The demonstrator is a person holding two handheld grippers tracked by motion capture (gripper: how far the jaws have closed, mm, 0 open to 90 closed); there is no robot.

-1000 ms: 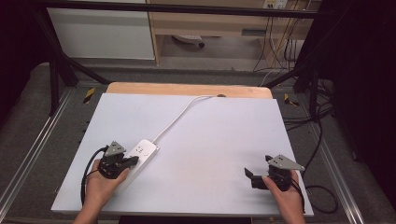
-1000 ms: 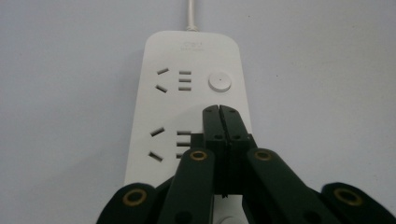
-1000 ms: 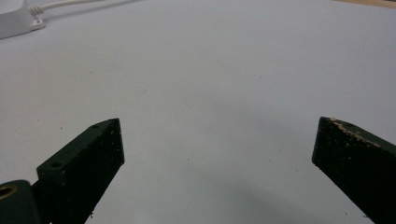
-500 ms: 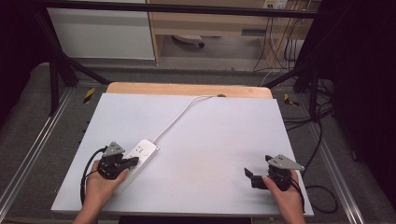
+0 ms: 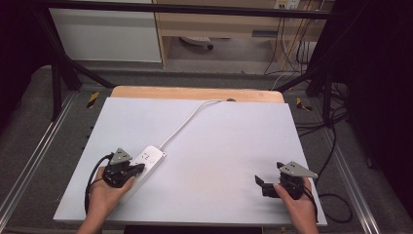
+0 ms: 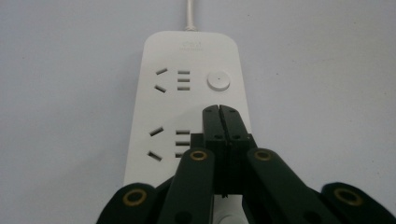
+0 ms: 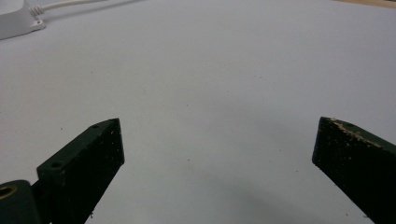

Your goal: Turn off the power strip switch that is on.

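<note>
A pale grey-white table with a wooden strip along its far edge carries a white power strip near the front left corner. The cord runs from it across the top toward the far edge.

The high view sits above the person's side & looks fwd/down over the whole pale grey rectangular table top, from far off. The left gripper view rides low & very close, facing along its own black jaws at the white plastic power strip with round button, which the high view also has at near left. The right gripper view skims close over the same table top, w/ the strip's cord end at its upper-left corner.
</note>
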